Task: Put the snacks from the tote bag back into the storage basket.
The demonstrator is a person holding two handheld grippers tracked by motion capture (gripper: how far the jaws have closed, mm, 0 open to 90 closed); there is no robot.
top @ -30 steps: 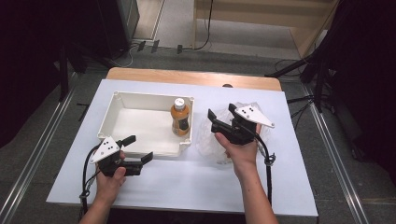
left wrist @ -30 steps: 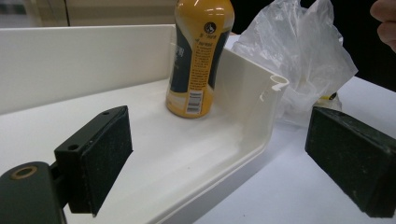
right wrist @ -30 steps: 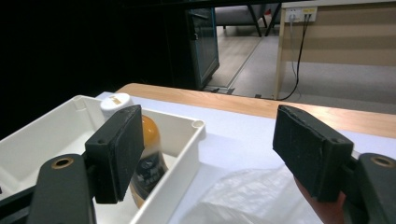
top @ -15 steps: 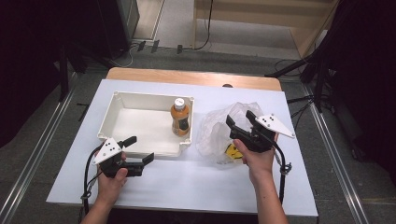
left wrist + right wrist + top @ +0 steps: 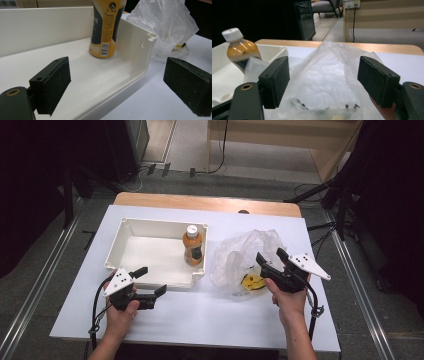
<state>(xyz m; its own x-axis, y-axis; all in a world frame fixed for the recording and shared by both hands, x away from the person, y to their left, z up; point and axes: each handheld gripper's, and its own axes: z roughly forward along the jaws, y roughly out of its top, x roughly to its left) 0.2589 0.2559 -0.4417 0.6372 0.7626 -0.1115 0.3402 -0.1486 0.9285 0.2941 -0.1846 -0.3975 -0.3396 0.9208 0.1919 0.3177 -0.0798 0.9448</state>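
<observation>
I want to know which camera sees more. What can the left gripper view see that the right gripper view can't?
The left gripper view alone shows the label and barcode low on the juice bottle, standing on the floor of the white tray. The right gripper view alone shows the bottle's white cap and the wooden table edge. Both show the bottle, tray, clear plastic bag and open jaws.

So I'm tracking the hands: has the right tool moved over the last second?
Yes. The right tool has pulled back toward the person and rightward, away from the orange juice bottle in the white plastic bin.
</observation>
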